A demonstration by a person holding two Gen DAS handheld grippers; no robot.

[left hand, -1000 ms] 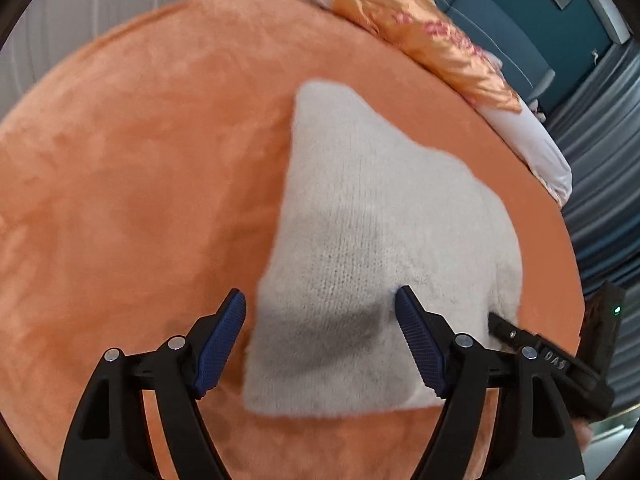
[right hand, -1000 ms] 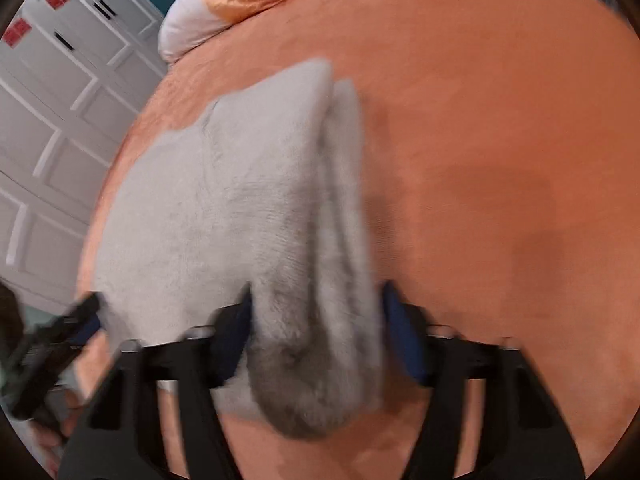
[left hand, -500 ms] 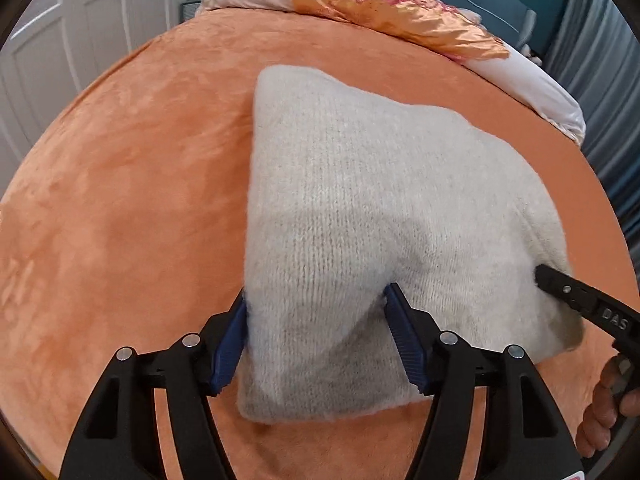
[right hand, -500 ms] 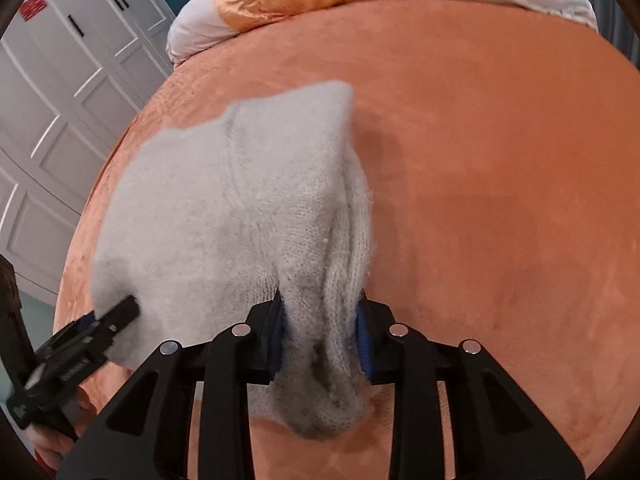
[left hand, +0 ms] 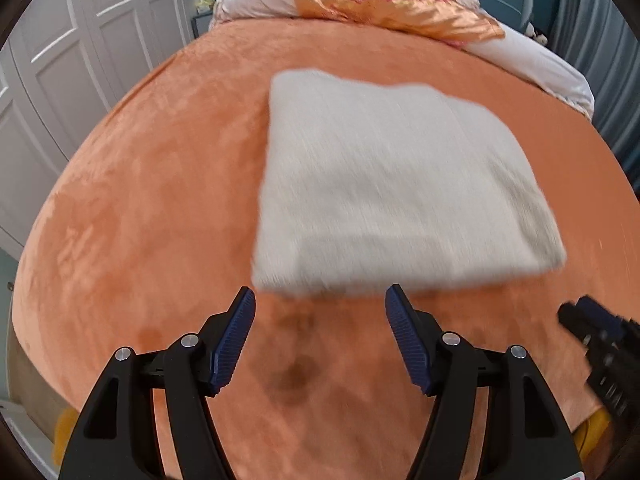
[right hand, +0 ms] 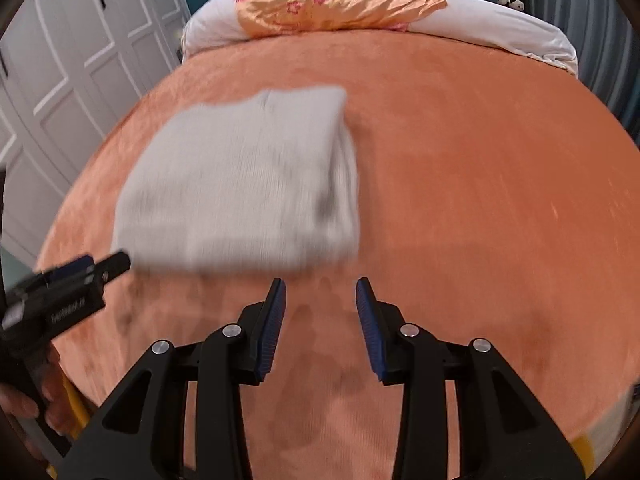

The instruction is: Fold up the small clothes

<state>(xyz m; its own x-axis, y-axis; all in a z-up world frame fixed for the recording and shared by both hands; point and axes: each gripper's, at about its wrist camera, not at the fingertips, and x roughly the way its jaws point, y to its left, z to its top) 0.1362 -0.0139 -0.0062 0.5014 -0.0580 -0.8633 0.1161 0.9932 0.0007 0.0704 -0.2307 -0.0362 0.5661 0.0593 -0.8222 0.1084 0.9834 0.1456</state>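
A grey-white knitted garment [left hand: 396, 184] lies folded into a rough square on the orange bedspread [left hand: 152, 208]. It also shows in the right wrist view [right hand: 244, 184], with its layered edges on the right side. My left gripper [left hand: 320, 300] is open and empty, just short of the garment's near edge. My right gripper [right hand: 320, 288] is open and empty, just short of the garment's near right corner. Each gripper shows in the other's view, the right one [left hand: 600, 344] and the left one [right hand: 68, 284].
A white pillow [right hand: 500, 24] with an orange floral satin cover [right hand: 340, 0] lies along the head of the bed. White wardrobe doors [left hand: 68, 60] stand to the left. Blue-grey curtains [left hand: 600, 40] hang to the right.
My right gripper has let go of the garment's folded edge and opened. Both grippers have pulled back from the garment, which now lies flat on the bed.
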